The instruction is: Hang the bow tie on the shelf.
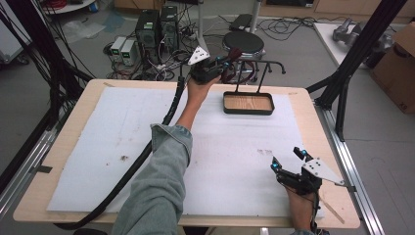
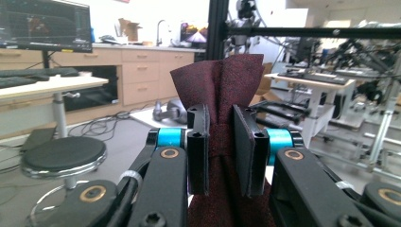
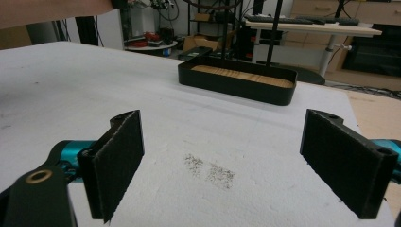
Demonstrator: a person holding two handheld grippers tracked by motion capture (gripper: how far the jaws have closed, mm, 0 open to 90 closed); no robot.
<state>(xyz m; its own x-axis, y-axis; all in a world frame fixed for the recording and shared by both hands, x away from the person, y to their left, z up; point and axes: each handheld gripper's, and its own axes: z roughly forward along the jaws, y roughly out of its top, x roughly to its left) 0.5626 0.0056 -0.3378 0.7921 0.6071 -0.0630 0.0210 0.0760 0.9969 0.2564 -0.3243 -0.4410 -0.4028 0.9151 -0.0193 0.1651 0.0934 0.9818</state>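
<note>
L gripper [image 2: 221, 156] clamped on dark red cloth [image 2: 222, 85]; R gripper [image 3: 222, 165] wide open, empty.

L gripper: jaws nearly closed, pads pinching a bunched fold of the cloth between them; cloth sticks up above the jaw tips and runs down betw. the arms. In high view it's raised over the far edge of the table [image 1: 63, 196], just left of the black stand [image 1: 264, 68], w/ cloth wadded at its tip; denim sleeve [image 1: 156, 186] reaches fwd across the white foam sheet [image 1: 98, 147]. R gripper: low at near right corner, jaws spread far apart, nothing betw. them, pads above a grey smudge [image 3: 210, 171] on the sheet. Stand's tray [image 1: 248, 103] w/ wood floor sits at far centre-right of sheet, well apart from R gripper. Round stool [image 1: 243, 43] on floor beyond table.
</note>
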